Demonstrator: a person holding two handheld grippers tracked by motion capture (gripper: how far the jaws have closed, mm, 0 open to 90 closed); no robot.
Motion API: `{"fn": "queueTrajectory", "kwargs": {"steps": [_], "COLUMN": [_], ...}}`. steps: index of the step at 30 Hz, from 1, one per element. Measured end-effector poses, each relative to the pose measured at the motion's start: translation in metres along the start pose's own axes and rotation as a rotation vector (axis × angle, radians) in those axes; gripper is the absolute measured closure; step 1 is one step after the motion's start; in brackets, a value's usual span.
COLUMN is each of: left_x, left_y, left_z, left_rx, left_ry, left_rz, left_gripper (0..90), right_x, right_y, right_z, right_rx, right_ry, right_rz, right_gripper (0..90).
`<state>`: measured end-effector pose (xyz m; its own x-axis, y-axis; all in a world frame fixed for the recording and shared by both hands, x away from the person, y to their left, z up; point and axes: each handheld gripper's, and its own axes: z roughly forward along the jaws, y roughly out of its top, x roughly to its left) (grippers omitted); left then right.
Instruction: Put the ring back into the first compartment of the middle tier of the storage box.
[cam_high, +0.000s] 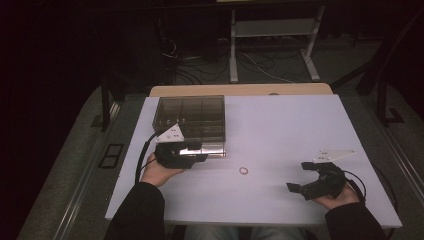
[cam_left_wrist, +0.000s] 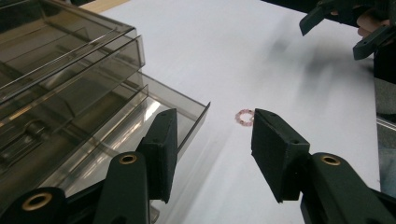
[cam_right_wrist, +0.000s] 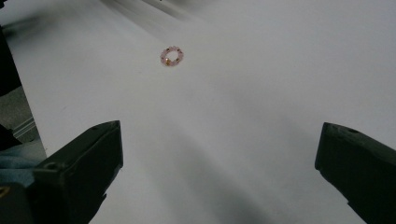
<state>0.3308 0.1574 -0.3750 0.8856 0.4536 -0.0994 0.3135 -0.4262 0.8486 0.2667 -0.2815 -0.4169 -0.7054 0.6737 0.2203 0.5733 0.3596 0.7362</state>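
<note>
The left hand-held gripper (cam_high: 192, 151) sits at the near edge of the smoky clear organiser box (cam_high: 192, 116), its jaws parted with nothing between them; one jaw lies against the box's pulled-out drawer (cam_left_wrist: 140, 126). The right hand-held gripper (cam_high: 299, 177) rests near the right front of the white tabletop (cam_high: 280, 125), jaws spread wide and empty, pointing left. Between the two, well apart from the right one and nearer the left, a small pink bead ring (cam_high: 243, 171) lies flat on the tabletop, just right of the box's near corner.
</note>
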Motion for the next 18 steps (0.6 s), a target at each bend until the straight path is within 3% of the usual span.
{"fn": "queueTrajectory", "kwargs": {"steps": [18], "left_x": [-0.013], "left_y": [0.012], "left_z": [0.008], "left_rx": [-0.022], "left_ry": [-0.023], "left_rz": [-0.016], "left_gripper": [45.5], "right_x": [0.0], "right_y": [0.0], "right_z": [0.0], "right_rx": [0.0], "right_ry": [0.002], "right_rz": [0.003], "right_gripper": [0.4]}}
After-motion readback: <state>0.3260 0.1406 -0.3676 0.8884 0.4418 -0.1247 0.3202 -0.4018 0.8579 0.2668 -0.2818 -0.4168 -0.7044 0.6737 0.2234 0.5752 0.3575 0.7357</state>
